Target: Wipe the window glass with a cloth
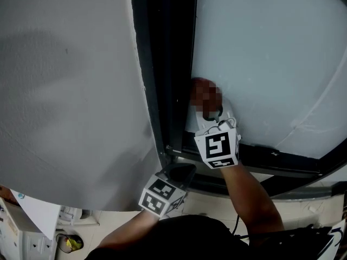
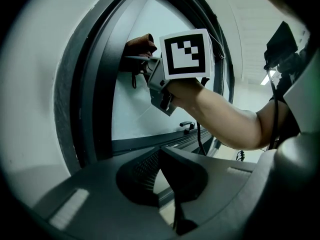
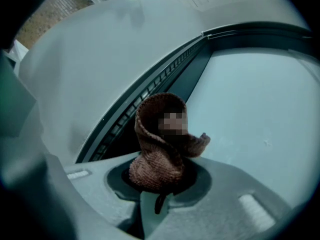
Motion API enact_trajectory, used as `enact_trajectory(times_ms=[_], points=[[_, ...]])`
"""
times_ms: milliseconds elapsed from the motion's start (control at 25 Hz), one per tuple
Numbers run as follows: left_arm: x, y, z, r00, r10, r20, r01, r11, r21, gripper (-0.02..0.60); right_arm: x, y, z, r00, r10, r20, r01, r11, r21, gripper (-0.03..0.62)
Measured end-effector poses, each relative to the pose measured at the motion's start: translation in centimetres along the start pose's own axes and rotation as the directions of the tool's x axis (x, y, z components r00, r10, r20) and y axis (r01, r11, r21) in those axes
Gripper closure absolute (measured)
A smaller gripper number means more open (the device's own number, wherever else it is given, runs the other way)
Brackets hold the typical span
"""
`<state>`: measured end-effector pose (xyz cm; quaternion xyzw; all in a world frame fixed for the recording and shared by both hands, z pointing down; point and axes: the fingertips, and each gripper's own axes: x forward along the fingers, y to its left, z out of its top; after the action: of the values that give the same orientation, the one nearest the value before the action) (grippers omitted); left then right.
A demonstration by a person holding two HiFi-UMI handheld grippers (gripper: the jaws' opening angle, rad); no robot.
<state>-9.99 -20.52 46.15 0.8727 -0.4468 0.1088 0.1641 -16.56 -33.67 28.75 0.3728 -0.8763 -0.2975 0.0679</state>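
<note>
My right gripper [image 3: 157,186] has its jaws clamped on the bunched lower end of a brown knitted cloth [image 3: 155,166]. The loose end stands up in a curl towards the window glass [image 3: 250,109]. From the head view the cloth sits low on the pane's left side, just right of the dark window frame [image 1: 162,64].

I judge the cloth to be light, soft and limp. It should flatten and fold under any push rather than scrub stiffly, and a hard drag could tease it out of the jaws. A hold deep in the bunch, as it is now, looks right, with enough loose fabric ahead of the tips to keep them off the glass. The pane looks rigid and smooth, so I would press only lightly.

My left gripper [image 2: 165,184] hangs low by the bottom rail, jaws together on nothing.

A mosaic patch covers the middle of the cloth. No view tells me for certain whether the fabric is pressed onto the glass or is only just beside it. The top of the window is cut off, and the pale wall [image 1: 65,91] fills the left
</note>
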Motion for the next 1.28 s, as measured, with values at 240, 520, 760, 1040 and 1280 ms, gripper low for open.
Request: enact_trajectory(times_ms=[240, 520, 760, 1040, 1280], points=[[0.0, 0.2, -0.5, 1.000, 0.007, -0.009, -0.007, 1.000, -0.009, 0.565, -0.2, 1.6, -2.5, 0.998, 0.023, -0.050, -0.022, 1.000, 0.018, 0.522], [0.0, 0.2, -1.1, 1.000, 0.005, -0.017, -0.006, 1.000, -0.020, 0.565, -0.4, 3.2, -4.8, 0.994, 0.054, -0.093, -0.050, 0.998, 0.044, 0.522], [0.0, 0.2, -1.2, 1.000, 0.009, -0.018, -0.009, 1.000, -0.024, 0.565, -0.5, 4.1, -6.2, 0.990, 0.062, -0.124, -0.055, 0.997, 0.057, 0.522], [-0.1, 0.2, -1.2, 1.000, 0.012, -0.018, -0.012, 1.000, -0.024, 0.565, -0.6, 5.0, -7.5, 0.986, 0.076, -0.146, -0.067, 0.995, 0.068, 0.522], [-0.3, 0.3, -1.5, 1.000, 0.016, -0.019, -0.017, 0.999, -0.028, 0.565, -0.8, 6.4, -9.3, 0.978, 0.105, -0.183, -0.087, 0.991, 0.106, 0.522]])
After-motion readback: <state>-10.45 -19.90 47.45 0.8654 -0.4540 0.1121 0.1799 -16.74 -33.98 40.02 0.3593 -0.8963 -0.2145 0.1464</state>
